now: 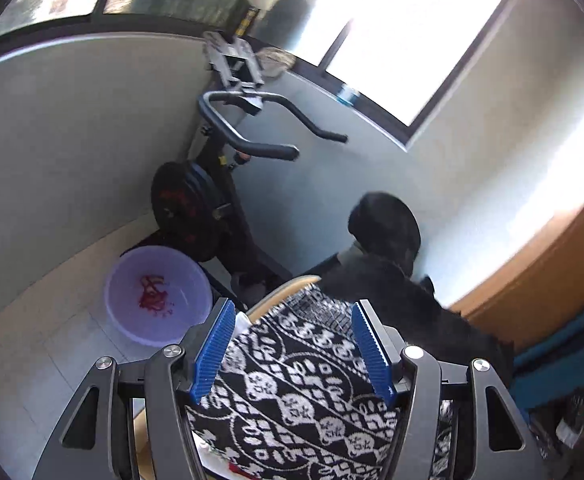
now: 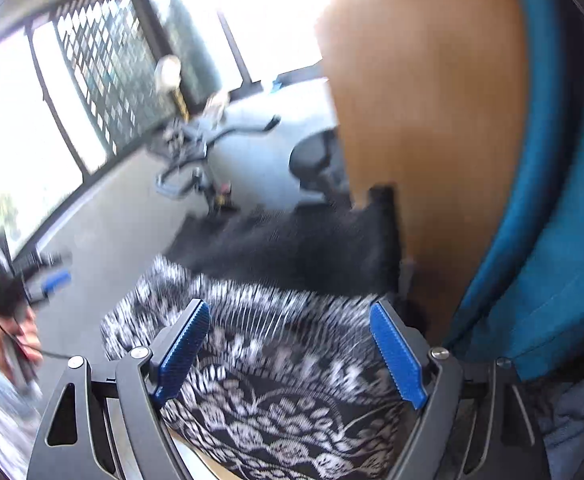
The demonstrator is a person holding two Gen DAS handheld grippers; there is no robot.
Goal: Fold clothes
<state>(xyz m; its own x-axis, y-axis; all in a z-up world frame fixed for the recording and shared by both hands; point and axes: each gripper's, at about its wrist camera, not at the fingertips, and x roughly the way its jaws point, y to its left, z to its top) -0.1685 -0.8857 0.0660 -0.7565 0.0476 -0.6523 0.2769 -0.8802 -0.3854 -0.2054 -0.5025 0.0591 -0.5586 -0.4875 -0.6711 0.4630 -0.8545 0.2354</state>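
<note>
The left gripper (image 1: pixel 292 308) has its blue pads (image 1: pixel 215 350) spread apart, pressing on nothing; the black-and-white patterned garment (image 1: pixel 292 392) lies below and between them, running forward out of the gap. The right gripper (image 2: pixel 290 314) likewise stands wide open, with the same patterned cloth (image 2: pixel 284 396) spread beneath and between its fingers, blurred in this view. Just beyond the garment lies a black fuzzy garment (image 1: pixel 391 292), with part of a wooden surface (image 1: pixel 280 290) showing at the cloth's edge. Farther off stand an exercise bike (image 1: pixel 220 184) and a lilac plastic basin (image 1: pixel 158 294) on the tiled floor (image 1: pixel 32 352). To the right are a wooden panel (image 2: pixel 423 120) and teal fabric (image 2: pixel 539 272).
</note>
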